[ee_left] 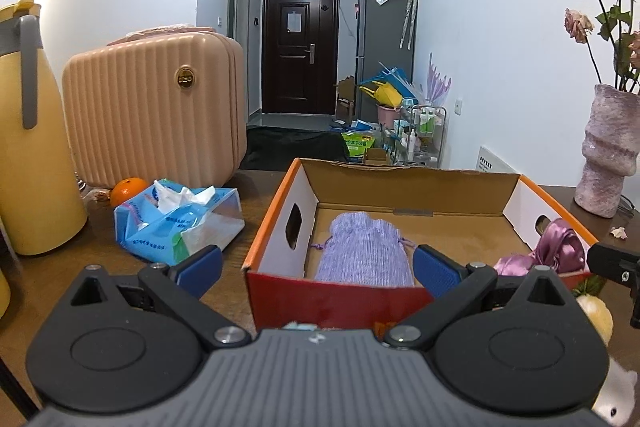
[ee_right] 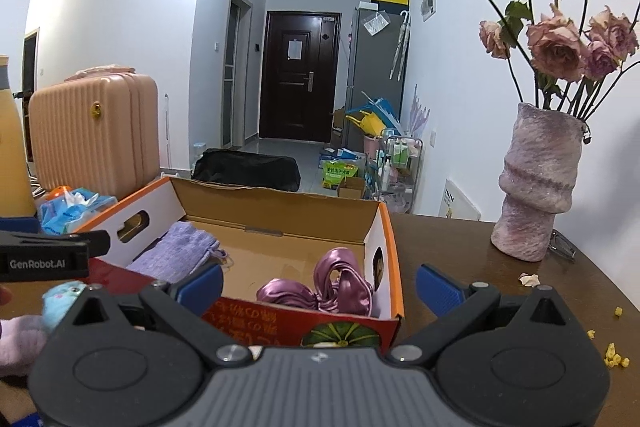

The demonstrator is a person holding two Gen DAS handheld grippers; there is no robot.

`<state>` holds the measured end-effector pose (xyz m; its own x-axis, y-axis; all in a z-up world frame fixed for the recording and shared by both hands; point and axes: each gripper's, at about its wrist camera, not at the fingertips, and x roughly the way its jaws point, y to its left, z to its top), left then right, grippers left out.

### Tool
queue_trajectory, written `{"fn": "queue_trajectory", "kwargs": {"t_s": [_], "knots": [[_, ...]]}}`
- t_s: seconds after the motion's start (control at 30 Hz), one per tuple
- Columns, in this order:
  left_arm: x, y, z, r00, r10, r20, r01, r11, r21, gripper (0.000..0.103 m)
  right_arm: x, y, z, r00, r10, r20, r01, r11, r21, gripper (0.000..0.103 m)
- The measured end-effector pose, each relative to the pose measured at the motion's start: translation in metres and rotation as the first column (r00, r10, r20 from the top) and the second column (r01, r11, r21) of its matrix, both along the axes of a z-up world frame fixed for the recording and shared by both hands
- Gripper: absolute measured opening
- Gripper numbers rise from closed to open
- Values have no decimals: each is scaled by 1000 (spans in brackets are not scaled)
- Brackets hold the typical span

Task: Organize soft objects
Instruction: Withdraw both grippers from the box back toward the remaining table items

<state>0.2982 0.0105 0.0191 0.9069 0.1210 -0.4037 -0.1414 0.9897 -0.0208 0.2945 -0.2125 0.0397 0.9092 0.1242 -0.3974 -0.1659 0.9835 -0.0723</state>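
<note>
A ribbed pink hard suitcase point(ee_left: 154, 111) stands beside a tall yellow jug point(ee_left: 30, 131). A round orange point(ee_left: 127, 189) touches a blue plastic tissue pack point(ee_left: 180, 223). Dried pink roses point(ee_right: 556, 39) stand in a bumpy purple vase point(ee_right: 538, 187).

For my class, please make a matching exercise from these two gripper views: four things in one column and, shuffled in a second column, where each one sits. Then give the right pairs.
Things
1. lilac drawstring pouch
2. shiny purple satin cloth
3. tissue pack
4. vase of dried roses

Places
A. on the table, outside the box, on its right
B. inside the box, at its left side
C. on the table to the left of the box, in front of the pink suitcase
D. inside the box, at its right side

Pairs: 1-B, 2-D, 3-C, 4-A
</note>
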Motion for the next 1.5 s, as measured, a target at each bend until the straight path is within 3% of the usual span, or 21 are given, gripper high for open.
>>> {"fn": "queue_trajectory", "kwargs": {"t_s": [0.73, 1.5], "knots": [[-78, -10, -3, 999, -49, 13, 49, 999, 14, 103, -85, -8, -6, 999, -15, 53, 16, 1000, -20, 103], [-140, -20, -14, 994, -110, -25, 109, 994, -13, 103, -143, -38, -36, 998, -68, -19, 68, 998, 8, 103]]}}
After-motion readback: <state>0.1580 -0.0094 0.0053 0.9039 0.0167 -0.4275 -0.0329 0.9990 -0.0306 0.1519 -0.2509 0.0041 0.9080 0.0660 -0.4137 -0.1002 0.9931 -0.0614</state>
